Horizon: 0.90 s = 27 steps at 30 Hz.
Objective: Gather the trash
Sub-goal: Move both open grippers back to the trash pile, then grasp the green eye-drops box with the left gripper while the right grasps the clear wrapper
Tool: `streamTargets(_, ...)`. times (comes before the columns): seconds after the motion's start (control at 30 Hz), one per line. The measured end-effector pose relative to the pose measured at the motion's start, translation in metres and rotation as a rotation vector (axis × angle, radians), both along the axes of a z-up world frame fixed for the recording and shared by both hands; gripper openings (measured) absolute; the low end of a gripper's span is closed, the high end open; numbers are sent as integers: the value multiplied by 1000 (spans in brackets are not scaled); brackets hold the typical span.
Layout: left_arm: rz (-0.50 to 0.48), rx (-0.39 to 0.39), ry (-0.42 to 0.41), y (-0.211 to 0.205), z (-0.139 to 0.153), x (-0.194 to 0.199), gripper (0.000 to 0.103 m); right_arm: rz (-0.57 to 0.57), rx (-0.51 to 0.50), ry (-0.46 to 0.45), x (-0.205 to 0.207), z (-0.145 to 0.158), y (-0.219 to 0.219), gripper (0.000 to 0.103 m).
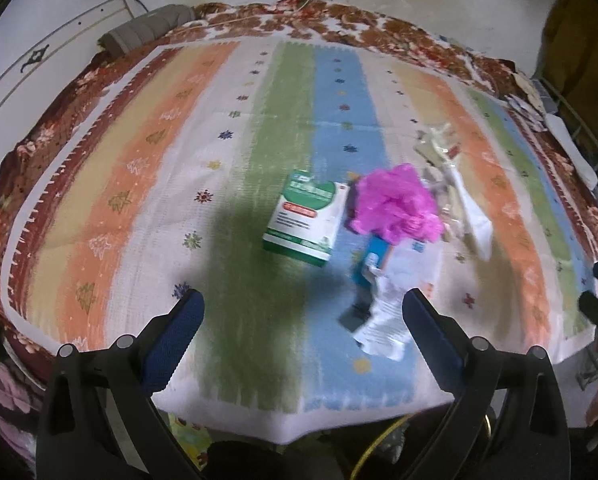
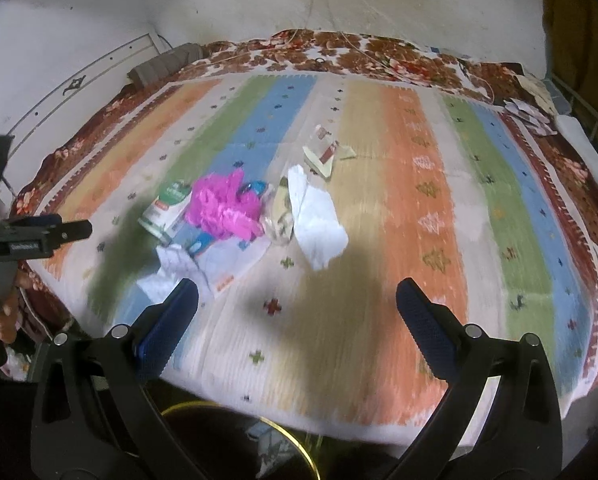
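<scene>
Trash, led by a crumpled magenta plastic bag point(image 1: 397, 204), lies ahead-right of the wide-open, empty left gripper point(image 1: 303, 306); the right gripper point(image 2: 297, 296), equally spread and empty, sees it ahead-left.

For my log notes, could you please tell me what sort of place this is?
Probably a bedroom: a bed under a striped blanket with a floral quilt beneath, against a plain wall.

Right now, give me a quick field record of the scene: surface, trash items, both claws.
surface: striped blanket on a bed
trash cluster: green-white box, pink plastic bag, white crumpled paper, blue wrapper
separate scrap: torn wrapper, apart, beyond the cluster
left claw: open, empty, above blanket
right claw: open, empty
bin: gold rim below bed edge
</scene>
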State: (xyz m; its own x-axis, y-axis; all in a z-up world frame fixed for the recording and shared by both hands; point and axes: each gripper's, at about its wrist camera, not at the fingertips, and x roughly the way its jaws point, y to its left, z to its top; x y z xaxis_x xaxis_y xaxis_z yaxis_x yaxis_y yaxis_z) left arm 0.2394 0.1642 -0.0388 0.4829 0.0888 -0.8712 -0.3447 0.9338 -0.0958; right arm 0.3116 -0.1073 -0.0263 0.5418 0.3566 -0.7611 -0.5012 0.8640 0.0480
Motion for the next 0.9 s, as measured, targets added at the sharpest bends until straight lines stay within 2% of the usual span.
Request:
streamTargets(0.13,-3,-39,3,14,-14,15,96,-6,18,4,20,-4,5,94)
streamTargets(0.43,-83,9,18,17,-37,42,96,-16,20,18,69,-17,26,94)
streamTargets(0.9,-141,-7,30,28,-67,72,95,38,25,46,143,-52,52,88)
